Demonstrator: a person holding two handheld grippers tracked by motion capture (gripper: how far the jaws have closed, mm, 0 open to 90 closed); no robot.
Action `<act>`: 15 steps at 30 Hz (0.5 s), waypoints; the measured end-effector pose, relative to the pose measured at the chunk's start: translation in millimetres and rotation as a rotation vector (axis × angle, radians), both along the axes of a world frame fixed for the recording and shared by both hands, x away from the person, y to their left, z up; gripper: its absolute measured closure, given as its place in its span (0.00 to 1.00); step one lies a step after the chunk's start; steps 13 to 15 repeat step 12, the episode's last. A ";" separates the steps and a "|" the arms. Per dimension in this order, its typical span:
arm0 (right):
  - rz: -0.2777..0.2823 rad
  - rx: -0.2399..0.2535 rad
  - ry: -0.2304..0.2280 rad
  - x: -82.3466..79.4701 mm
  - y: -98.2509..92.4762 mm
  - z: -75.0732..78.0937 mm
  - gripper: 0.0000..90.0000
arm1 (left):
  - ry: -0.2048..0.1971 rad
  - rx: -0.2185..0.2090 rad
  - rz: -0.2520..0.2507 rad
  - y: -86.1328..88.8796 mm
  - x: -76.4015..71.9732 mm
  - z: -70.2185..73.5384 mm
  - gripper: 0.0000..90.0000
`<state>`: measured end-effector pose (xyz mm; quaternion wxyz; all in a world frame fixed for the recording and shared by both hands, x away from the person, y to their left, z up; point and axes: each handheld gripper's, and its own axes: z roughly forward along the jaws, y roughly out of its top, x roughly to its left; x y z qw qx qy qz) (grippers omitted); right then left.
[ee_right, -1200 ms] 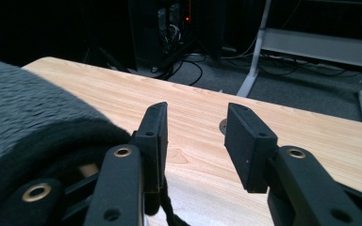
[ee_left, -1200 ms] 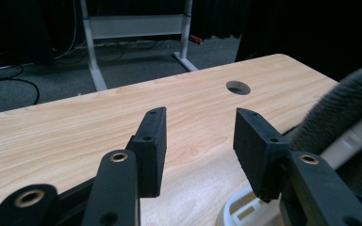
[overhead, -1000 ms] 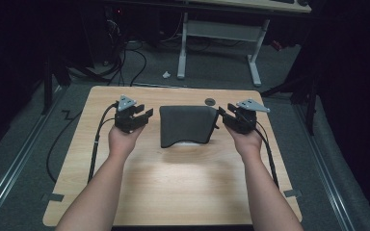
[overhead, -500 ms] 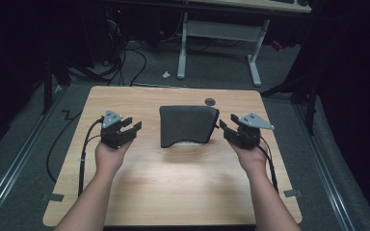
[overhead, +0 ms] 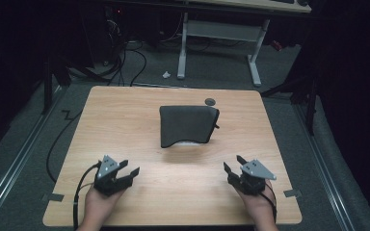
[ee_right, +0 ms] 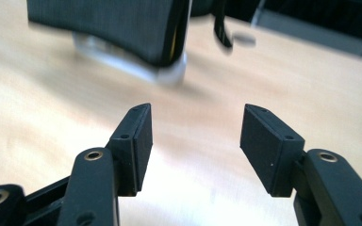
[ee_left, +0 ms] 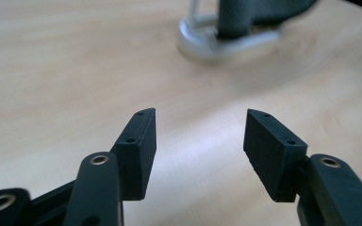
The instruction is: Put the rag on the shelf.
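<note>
Both my tongs, left [overhead: 129, 170] and right [overhead: 233, 163], have just been opening, gape empty, low over the desk [overhead: 125, 120], well short of the dark pouch [overhead: 188, 124].

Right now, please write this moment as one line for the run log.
left gripper: open, holds nothing | right gripper: open, holds nothing | dark cloth: draped over a pale stand, mid-table, apart from both | table: wooden

L gripper [overhead: 127, 169] open | R gripper [overhead: 232, 163] open | dark bag [overhead: 188, 124] mid-table, apart
</note>
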<state>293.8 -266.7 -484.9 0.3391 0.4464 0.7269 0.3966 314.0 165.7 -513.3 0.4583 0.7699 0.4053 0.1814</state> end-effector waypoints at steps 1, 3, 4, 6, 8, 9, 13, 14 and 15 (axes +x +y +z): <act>-0.017 -0.005 0.011 -9.5 -1.7 -8.2 0.49 | 0.007 0.010 -0.008 0.1 -5.4 -3.7 0.49; -0.043 0.003 -0.013 -25.5 -6.7 -22.0 0.53 | 0.062 0.013 -0.027 -1.4 -11.6 -7.5 0.51; -0.041 0.002 0.013 -30.6 -10.1 -28.1 0.52 | 0.058 0.012 -0.035 -2.5 -12.3 -6.2 0.50; -0.043 0.018 0.029 -30.9 -15.6 -26.9 0.52 | 0.040 0.019 -0.037 -5.1 -11.8 -4.9 0.49; -0.056 0.015 0.033 -30.0 -18.9 -26.6 0.52 | 0.048 0.012 -0.040 -7.0 -9.1 -6.4 0.49; -0.060 0.027 0.035 -29.5 -19.8 -27.7 0.52 | 0.051 0.012 -0.041 -7.6 -8.1 -6.8 0.49; -0.054 0.027 0.036 -28.1 -18.3 -29.7 0.52 | 0.049 0.016 -0.050 -9.5 -7.6 -8.0 0.49; -0.054 0.027 0.036 -28.1 -18.3 -29.7 0.52 | 0.049 0.016 -0.050 -9.5 -7.6 -8.0 0.49; -0.054 0.027 0.036 -28.1 -18.3 -29.7 0.52 | 0.049 0.016 -0.050 -9.5 -7.6 -8.0 0.49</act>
